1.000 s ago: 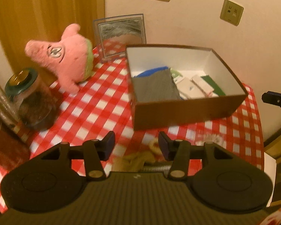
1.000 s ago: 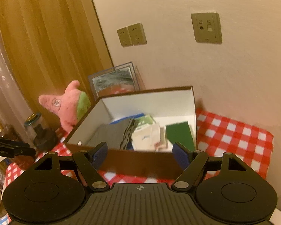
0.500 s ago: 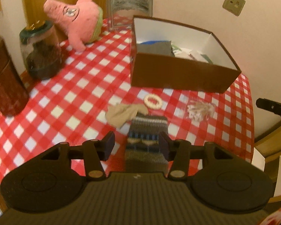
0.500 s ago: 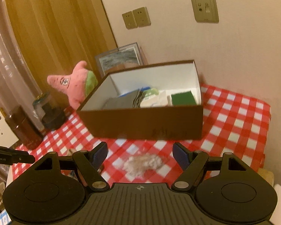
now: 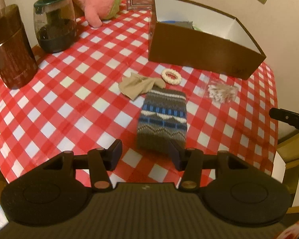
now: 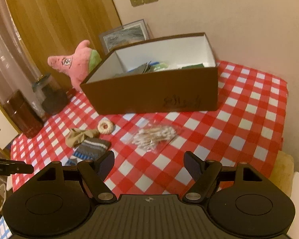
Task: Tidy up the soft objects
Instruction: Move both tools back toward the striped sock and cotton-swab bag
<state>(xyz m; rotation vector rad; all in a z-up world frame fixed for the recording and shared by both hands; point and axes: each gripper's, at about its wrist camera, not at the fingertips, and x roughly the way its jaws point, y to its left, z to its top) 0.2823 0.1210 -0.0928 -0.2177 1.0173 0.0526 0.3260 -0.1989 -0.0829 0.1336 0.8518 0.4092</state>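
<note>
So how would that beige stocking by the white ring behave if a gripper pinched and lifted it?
The stocking lies crumpled and thin, so it will probably hang limp. It looks light. One end touches the knitted sock, so it may drag that slightly.

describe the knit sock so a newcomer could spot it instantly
Start at the brown box on the checked tablecloth. In front of it lie a cream ring, a beige cloth and the sock. Only the sock is grey knit with blue and white bands.
</note>
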